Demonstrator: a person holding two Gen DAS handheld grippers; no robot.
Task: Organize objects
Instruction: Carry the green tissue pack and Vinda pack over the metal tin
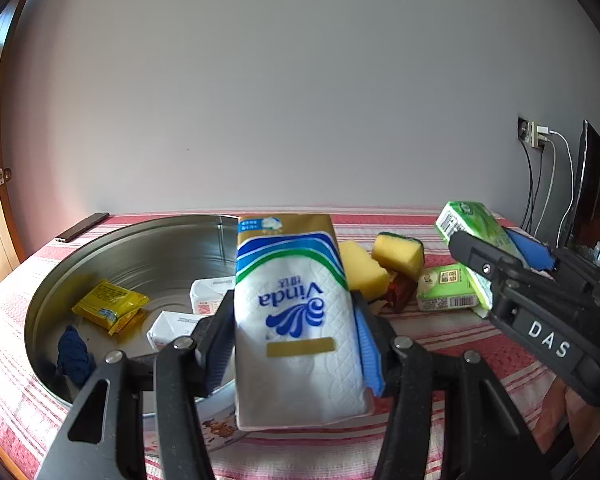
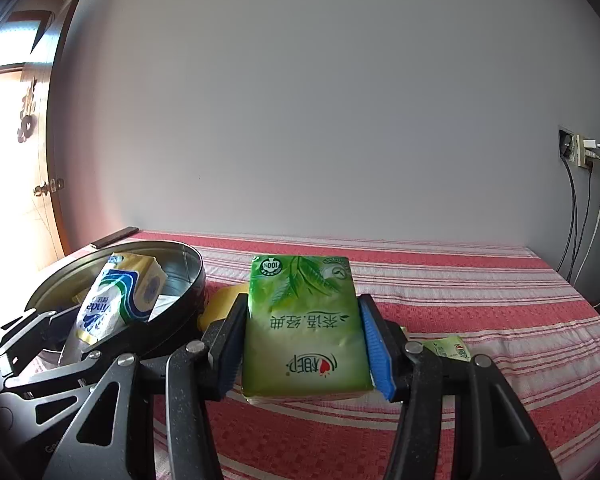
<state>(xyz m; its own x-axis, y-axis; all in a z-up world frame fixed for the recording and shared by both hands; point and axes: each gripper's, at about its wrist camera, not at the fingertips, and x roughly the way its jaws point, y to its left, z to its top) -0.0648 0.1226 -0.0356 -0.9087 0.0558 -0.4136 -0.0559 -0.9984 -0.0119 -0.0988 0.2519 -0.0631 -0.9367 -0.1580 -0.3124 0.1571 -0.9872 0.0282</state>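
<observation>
My left gripper (image 1: 294, 332) is shut on a white, blue and gold Vinda tissue pack (image 1: 296, 320), held above the near rim of a round metal tin (image 1: 140, 248). The tin holds a yellow packet (image 1: 110, 306), two white tissue packs (image 1: 210, 294) and a dark blue cloth (image 1: 74, 354). My right gripper (image 2: 304, 332) is shut on a green tissue pack (image 2: 304, 320), lifted above the red striped cloth (image 2: 460, 300). From the left wrist view, that right gripper (image 1: 512, 252) and its green pack (image 1: 472, 228) hang at the right. The Vinda pack (image 2: 112, 300) also shows over the tin (image 2: 180, 264) in the right wrist view.
Two yellow sponges (image 1: 398, 254), a brown wrapper (image 1: 400, 290) and a small green pack (image 1: 446, 288) lie right of the tin. A dark phone (image 1: 82, 227) rests at the table's far left. A wall socket with cables (image 1: 536, 136) and a dark screen (image 1: 596, 188) stand at right.
</observation>
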